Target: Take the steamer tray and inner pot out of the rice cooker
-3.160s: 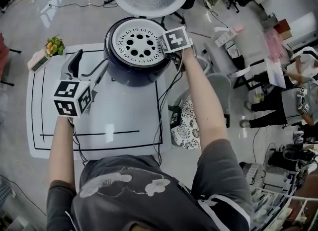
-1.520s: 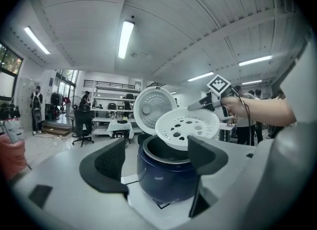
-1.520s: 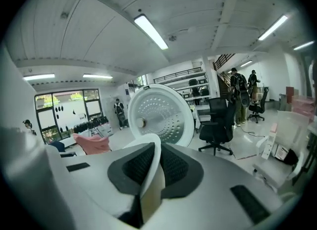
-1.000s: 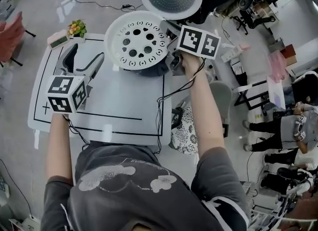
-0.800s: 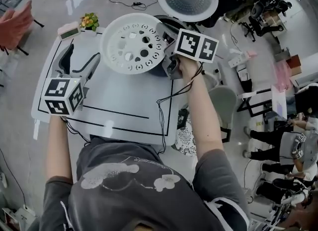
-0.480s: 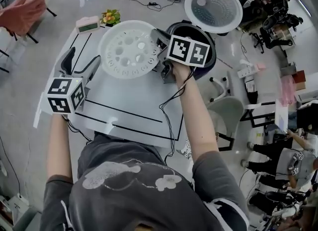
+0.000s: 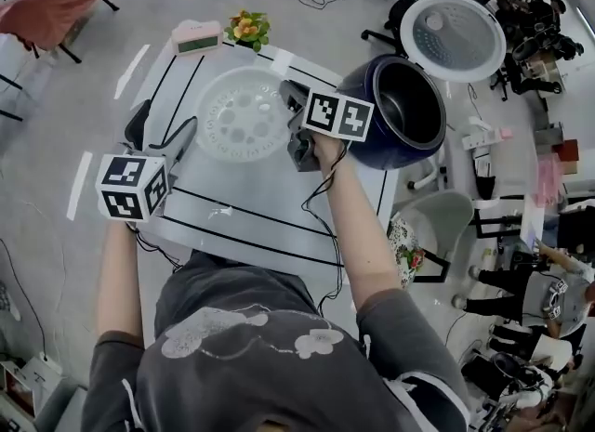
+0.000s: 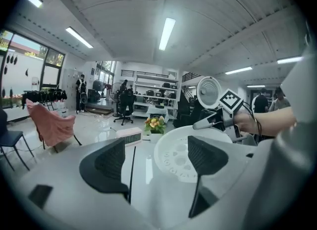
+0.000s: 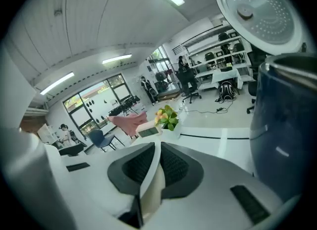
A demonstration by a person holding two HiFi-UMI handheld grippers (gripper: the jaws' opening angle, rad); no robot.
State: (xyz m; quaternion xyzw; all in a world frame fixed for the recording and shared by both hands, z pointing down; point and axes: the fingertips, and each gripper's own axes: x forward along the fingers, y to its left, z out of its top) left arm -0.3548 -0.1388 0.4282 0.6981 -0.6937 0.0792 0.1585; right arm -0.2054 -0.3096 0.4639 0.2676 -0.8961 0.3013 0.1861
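The right gripper (image 7: 290, 98) is clamped on the rim of the white perforated steamer tray (image 7: 240, 114). In the right gripper view its two dark pads are pressed together on the rim (image 9: 148, 194), which shows edge-on as a thin pale strip.

The tray reaches out to this gripper's left over the white table (image 7: 251, 207), between the two grippers. Whether it touches the tabletop cannot be told.

The left gripper (image 7: 163, 122) has its jaws wide apart with nothing between them. It sits just beside the tray's near left edge, and in its own view the tray (image 8: 173, 157) lies ahead, past its right jaw.

The dark blue rice cooker (image 7: 372, 133) stands just to the right of the right gripper with its lid (image 7: 453, 35) swung open. The grey wall of the inner pot (image 7: 416, 105) shows inside it.

Beyond the tray are a small clock (image 7: 197, 40) and a pot of flowers (image 7: 245, 27).
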